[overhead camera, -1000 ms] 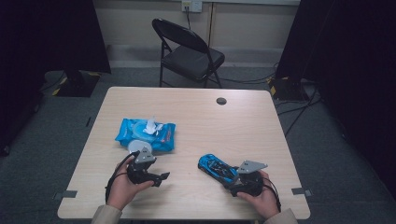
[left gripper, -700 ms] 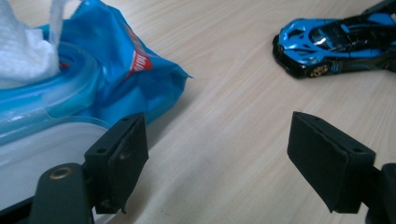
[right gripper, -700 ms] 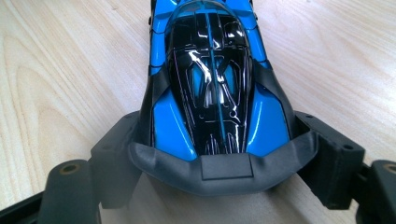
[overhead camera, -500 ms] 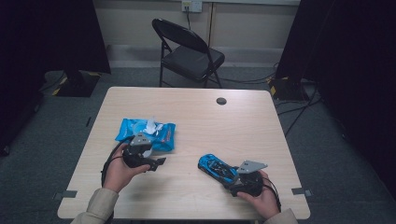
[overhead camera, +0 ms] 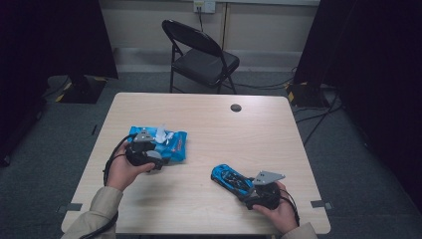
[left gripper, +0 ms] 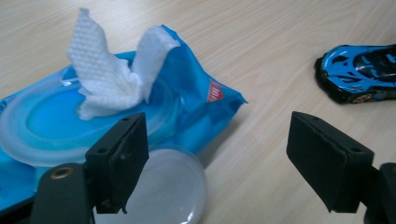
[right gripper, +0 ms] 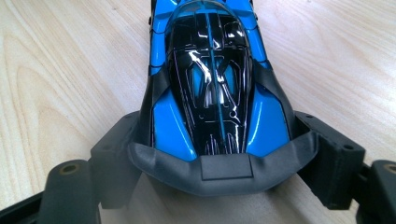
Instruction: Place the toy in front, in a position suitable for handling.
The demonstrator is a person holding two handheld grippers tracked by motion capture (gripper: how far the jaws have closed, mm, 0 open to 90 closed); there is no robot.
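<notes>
A blue pack of wet wipes [overhead camera: 171,145] lies left of the table's middle, its clear lid [left gripper: 168,186] flipped open and a white wipe [left gripper: 109,79] sticking up from the opening. My left gripper [overhead camera: 158,158] hovers at the pack's near edge, open, with nothing between its jaws [left gripper: 224,163]. A blue and black toy car [overhead camera: 230,178] rests on the table near the front right. My right gripper [overhead camera: 247,187] is shut on the car's rear end [right gripper: 219,140], one pad against each side.
The wooden table [overhead camera: 209,124] has a small dark round disc [overhead camera: 236,107] near its far edge. Beyond it stands a black folding chair [overhead camera: 199,55]. Cables [overhead camera: 308,94] run over the floor at the right.
My left hand has lifted and moved away from the person, from the bare table up to the wipes pack. The right hand and the car have stayed put.
</notes>
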